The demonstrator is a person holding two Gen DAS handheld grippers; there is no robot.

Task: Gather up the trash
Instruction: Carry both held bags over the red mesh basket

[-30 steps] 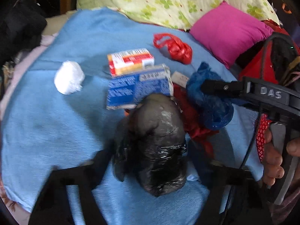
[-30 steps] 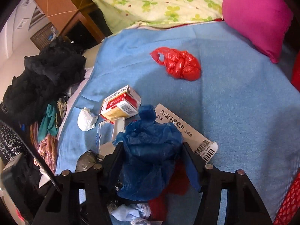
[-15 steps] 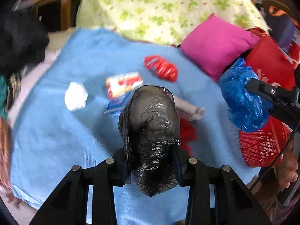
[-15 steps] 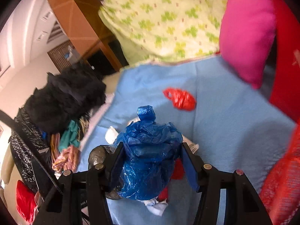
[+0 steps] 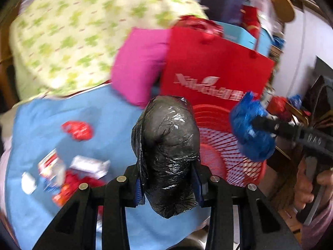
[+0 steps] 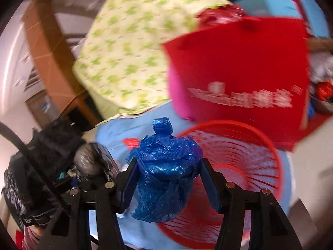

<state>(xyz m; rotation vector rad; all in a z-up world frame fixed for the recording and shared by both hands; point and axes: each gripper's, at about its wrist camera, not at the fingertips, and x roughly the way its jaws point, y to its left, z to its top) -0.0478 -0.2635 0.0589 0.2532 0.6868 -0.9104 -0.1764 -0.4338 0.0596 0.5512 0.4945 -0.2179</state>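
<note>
My left gripper (image 5: pixel 167 184) is shut on a crumpled black plastic bag (image 5: pixel 166 145) and holds it up beside a red mesh basket (image 5: pixel 224 145). My right gripper (image 6: pixel 166 183) is shut on a crumpled blue plastic bag (image 6: pixel 166 173), held over the near rim of the red basket (image 6: pixel 239 162). The blue bag also shows in the left wrist view (image 5: pixel 251 133), above the basket's right side. The black bag shows at the left in the right wrist view (image 6: pixel 91 160). On the blue blanket (image 5: pixel 100 120) lie a red plastic bag (image 5: pixel 78 130), small boxes (image 5: pixel 50 164) and a white box (image 5: pixel 89 165).
A red paper bag (image 5: pixel 212 79) stands right behind the basket, with a pink pillow (image 5: pixel 139 66) and a green flowered quilt (image 5: pixel 72 39) to its left. A pile of dark clothes (image 6: pixel 52 143) lies left of the blanket. Cluttered furniture stands at the right.
Both grippers have lifted their bags off the blanket and swung right, to the red basket. The trash left on the blanket has slid to the lower left of the left wrist view.
</note>
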